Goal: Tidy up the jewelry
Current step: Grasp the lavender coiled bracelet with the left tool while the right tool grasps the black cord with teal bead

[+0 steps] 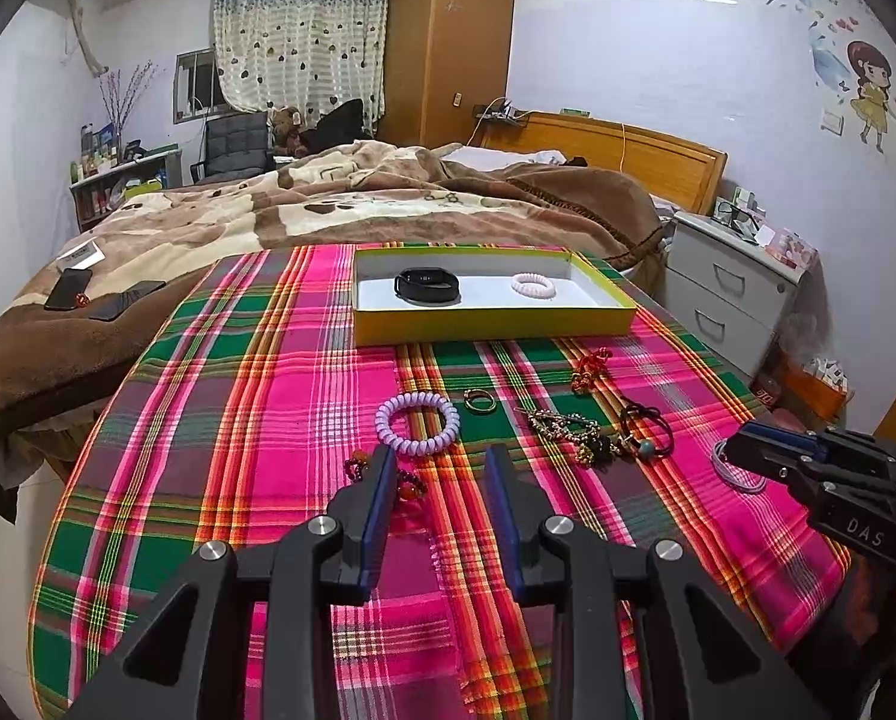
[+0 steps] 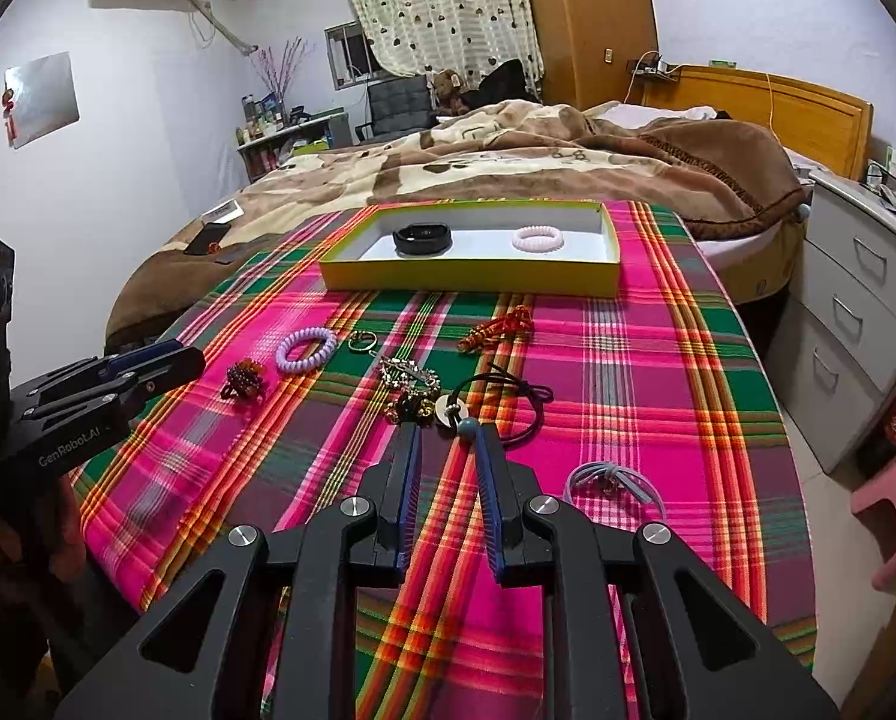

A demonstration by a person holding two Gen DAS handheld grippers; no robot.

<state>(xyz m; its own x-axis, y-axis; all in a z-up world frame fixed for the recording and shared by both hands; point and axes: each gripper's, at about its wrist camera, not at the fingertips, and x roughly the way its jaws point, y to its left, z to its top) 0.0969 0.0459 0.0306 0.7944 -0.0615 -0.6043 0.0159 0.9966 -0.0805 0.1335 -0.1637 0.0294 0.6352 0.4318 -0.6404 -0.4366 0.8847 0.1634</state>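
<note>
A yellow-green box (image 1: 490,327) (image 2: 466,276) at the table's far side holds a black band (image 1: 427,286) (image 2: 422,238) and a pink coil tie (image 1: 535,287) (image 2: 538,239). On the plaid cloth lie a lilac coil tie (image 1: 418,423) (image 2: 306,349), a gold ring (image 1: 480,401) (image 2: 362,341), a red knot (image 1: 589,367) (image 2: 499,327), a bead chain (image 1: 571,429) (image 2: 409,381), a black cord with a teal bead (image 1: 646,429) (image 2: 499,405), a red bead cluster (image 1: 412,483) (image 2: 243,380) and a grey band (image 2: 613,480). My left gripper (image 1: 439,456) is open and empty, just short of the lilac tie. My right gripper (image 2: 448,429) is open and empty at the teal bead.
A bed with a brown blanket (image 1: 328,204) lies behind the table. White drawers (image 2: 856,300) stand at the right, with a pink stool (image 2: 895,510) beside the table. Phones (image 1: 67,289) lie on the blanket at the left.
</note>
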